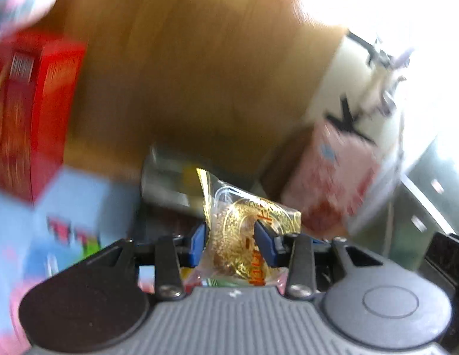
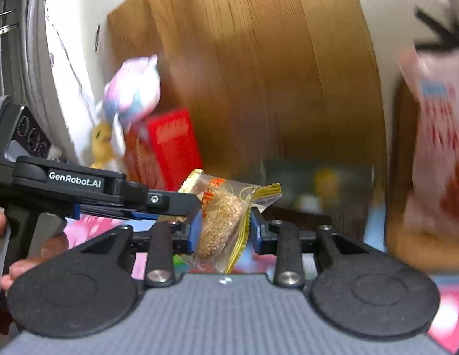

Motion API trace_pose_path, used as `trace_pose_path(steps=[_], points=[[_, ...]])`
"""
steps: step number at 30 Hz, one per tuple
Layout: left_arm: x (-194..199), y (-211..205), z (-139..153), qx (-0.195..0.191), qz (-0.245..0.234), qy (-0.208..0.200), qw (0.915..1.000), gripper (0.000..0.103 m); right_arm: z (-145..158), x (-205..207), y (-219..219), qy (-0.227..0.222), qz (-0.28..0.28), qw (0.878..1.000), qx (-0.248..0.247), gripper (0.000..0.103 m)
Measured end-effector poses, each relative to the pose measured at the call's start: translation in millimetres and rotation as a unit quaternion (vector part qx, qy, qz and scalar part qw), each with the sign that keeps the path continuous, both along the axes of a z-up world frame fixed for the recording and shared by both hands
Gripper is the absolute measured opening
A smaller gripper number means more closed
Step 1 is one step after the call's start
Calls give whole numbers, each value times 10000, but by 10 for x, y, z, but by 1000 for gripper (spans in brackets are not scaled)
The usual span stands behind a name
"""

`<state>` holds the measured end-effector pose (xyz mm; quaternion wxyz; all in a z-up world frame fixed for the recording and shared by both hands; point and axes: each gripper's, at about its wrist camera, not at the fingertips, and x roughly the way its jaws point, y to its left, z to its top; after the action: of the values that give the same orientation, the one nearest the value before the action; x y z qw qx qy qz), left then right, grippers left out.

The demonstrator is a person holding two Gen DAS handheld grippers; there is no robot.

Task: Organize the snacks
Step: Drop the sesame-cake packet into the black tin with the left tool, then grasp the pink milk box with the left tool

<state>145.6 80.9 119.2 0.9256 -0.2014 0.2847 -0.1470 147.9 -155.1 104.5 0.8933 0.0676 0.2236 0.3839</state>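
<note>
Gripping one clear gold-edged sesame cake packet [image 1: 244,236] from both sides, the left tool [image 1: 230,236] and right tool [image 2: 225,230] clamp it, raised in front of a red box [image 2: 167,145] and wooden panel [image 2: 259,74].

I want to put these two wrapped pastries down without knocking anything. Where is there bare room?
Bare wood lies between the red box on the left and the pink snack bag on the right, beyond the silver packet. Nearer both grippers it is crowded: the blue box and more packets sit under the held pastries.
</note>
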Motion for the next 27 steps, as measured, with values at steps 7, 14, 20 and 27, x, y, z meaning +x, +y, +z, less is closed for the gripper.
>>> trace_pose_path(steps=[7, 14, 20, 27], points=[[820, -29, -178, 269, 402, 247, 9985, 37, -171, 732, 324, 6, -385, 9982, -463, 36], [902, -67, -336, 448, 478, 186, 9977, 51, -268, 743, 196, -154, -759, 9958, -488, 65], [411, 95, -286, 154, 176, -34, 9997, 51, -250, 366, -494, -181, -1081, 9939, 76, 65], [373, -86, -733, 402, -33, 784, 9961, 51, -716, 150, -920, 848, -1404, 9864, -68, 64]])
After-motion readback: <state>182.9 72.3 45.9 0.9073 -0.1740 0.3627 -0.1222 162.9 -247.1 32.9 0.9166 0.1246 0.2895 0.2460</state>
